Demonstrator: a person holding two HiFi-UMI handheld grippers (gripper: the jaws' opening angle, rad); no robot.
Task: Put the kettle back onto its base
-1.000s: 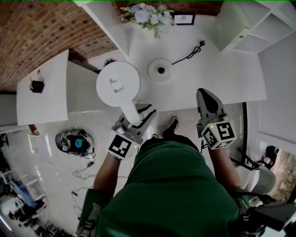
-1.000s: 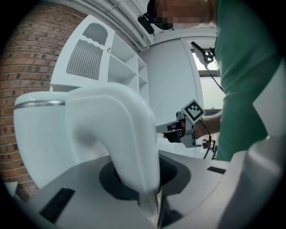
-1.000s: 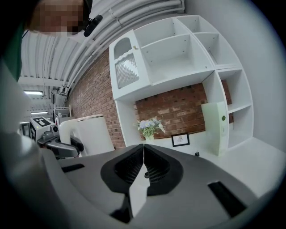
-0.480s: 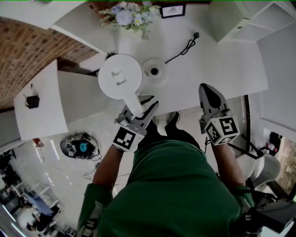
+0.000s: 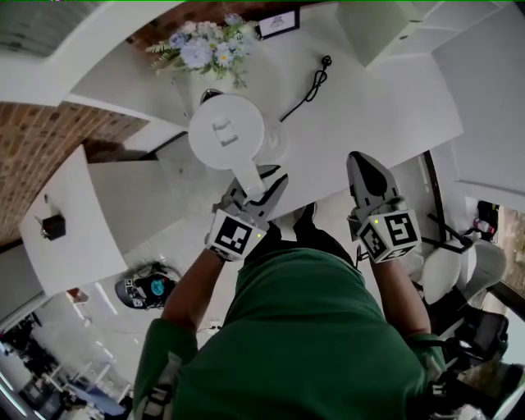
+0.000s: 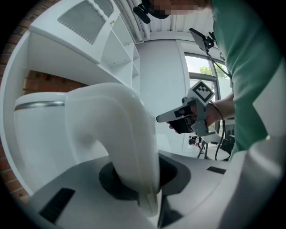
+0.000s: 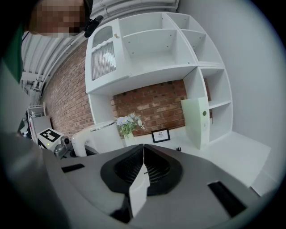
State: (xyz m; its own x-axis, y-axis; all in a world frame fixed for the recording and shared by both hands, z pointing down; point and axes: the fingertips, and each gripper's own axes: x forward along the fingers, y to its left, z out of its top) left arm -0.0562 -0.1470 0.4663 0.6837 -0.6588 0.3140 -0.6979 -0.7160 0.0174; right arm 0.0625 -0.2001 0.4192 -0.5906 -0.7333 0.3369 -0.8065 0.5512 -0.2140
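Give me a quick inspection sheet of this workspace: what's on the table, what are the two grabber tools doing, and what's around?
Surface: white table, mostly bare.
Job's things: white kettle, largely covering its round base; whether it is seated cannot be told.
Clutter: vase of flowers; small picture frame.
Grippers: left gripper shut on the kettle's handle; right gripper shut, empty.
Cables: black power cord lying on the table.
Surroundings: brick wall, white shelving, white side table.
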